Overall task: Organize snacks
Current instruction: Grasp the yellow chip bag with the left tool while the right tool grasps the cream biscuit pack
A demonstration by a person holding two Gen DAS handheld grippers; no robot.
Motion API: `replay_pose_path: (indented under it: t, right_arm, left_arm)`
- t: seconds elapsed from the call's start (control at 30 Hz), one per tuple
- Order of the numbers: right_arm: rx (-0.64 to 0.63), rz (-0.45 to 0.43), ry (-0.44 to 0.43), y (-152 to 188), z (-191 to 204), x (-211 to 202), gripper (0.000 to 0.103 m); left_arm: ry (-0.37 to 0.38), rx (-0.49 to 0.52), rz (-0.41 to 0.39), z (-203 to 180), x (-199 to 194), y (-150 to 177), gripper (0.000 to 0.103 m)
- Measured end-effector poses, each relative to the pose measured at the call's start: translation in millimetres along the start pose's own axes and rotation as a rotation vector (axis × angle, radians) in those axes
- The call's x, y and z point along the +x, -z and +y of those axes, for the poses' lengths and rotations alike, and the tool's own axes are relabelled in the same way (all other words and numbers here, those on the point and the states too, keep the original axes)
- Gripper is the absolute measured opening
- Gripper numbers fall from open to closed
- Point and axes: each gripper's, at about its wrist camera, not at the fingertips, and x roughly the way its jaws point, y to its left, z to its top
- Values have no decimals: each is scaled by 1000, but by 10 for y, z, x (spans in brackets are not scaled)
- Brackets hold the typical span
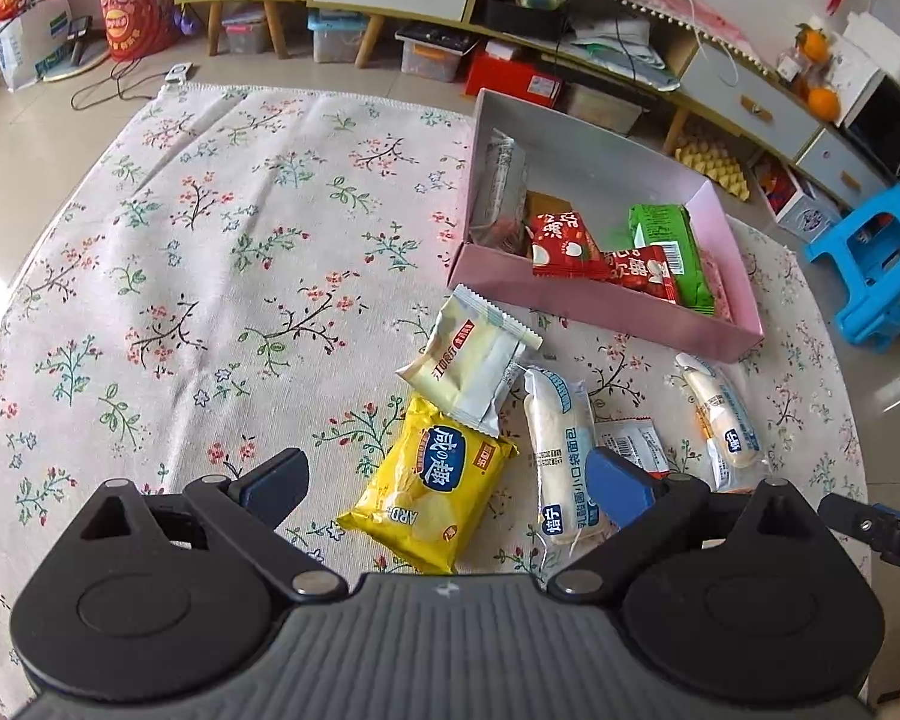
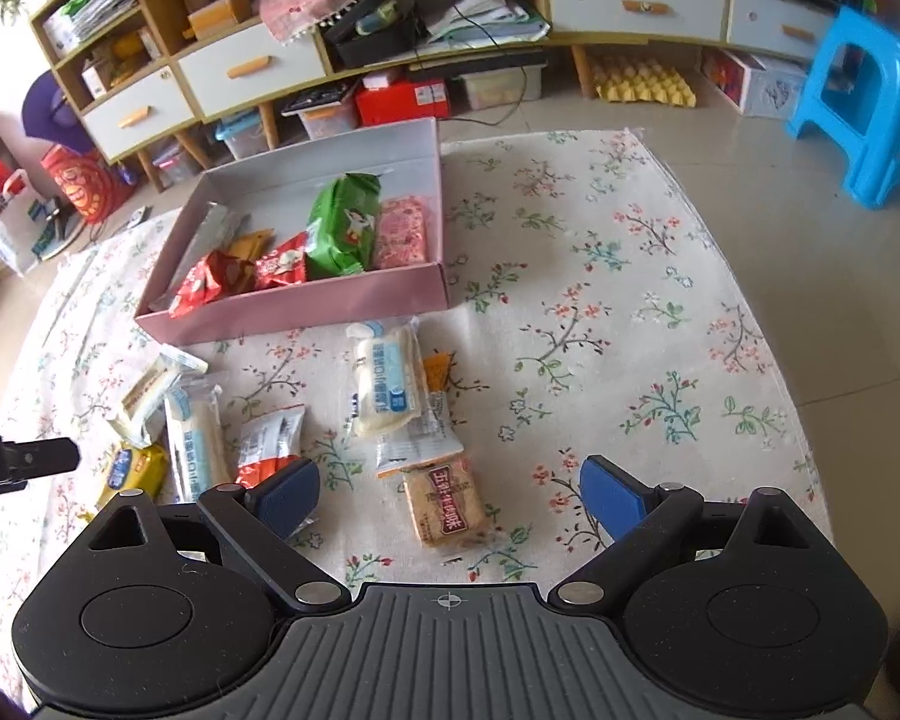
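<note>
Loose snacks on the floral worktop near the pink box [image 1: 600,312], left to right: yellow chip bag [image 1: 432,486], light, puffy, crushable, best pinched at a crimped end, between the spread, empty left gripper [image 1: 444,483]; brown biscuit pack [image 2: 447,510], stiff, brittle, between the spread, empty right gripper [image 2: 450,495].

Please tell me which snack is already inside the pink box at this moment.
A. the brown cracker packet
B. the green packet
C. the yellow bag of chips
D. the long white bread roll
B: the green packet lies inside the pink box, beside red packets, while the yellow bag of chips, the brown cracker packet and the long white bread roll lie outside it on the flowered cloth.
</note>
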Motion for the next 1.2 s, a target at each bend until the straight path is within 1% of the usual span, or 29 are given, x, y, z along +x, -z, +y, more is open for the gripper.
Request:
replay_pose_path:
  t: [0.2, 0.33, 0.43, 0.63, 0.87, 1.0, 1.07, 1.1, 1.13, 1.17, 1.2]
  right_arm:
    - [41, 41, 23, -25, -131, 134, 95]
    - [47, 63, 32, -57, -155, 230, 95]
    - [24, 82, 39, -61, -98, 303, 95]
    - [-26, 89, 33, -59, 30, 345, 95]
    - [-39, 109, 1, -54, 82, 376, 95]
    - [-77, 130, 2, -15, 129, 442, 95]
    - [-92, 144, -2, 8, 145, 487, 95]
    - [-100, 152, -5, 18, 150, 513, 93]
    - [-105, 160, -8, 26, 157, 540, 93]
    - [-111, 166, -8, 33, 169, 562, 93]
    - [-123, 170, -5, 44, 184, 581, 89]
  left_arm:
    - [7, 14, 33, -28, 77, 29, 98]
    - [7, 29, 38, -52, 100, 37, 98]
    - [5, 35, 42, -51, 117, 33, 98]
    - [-7, 32, 46, 0, 163, 19, 97]
    - [-26, 74, 78, -37, 269, 71, 96]
    - [-63, 114, 113, -82, 399, 121, 96]
    - [-80, 135, 133, -105, 467, 145, 94]
    - [-90, 145, 140, -116, 500, 156, 94]
    - [-100, 158, 146, -127, 529, 165, 92]
    - [-111, 169, 149, -139, 552, 171, 86]
    - [-121, 184, 149, -151, 571, 177, 81]
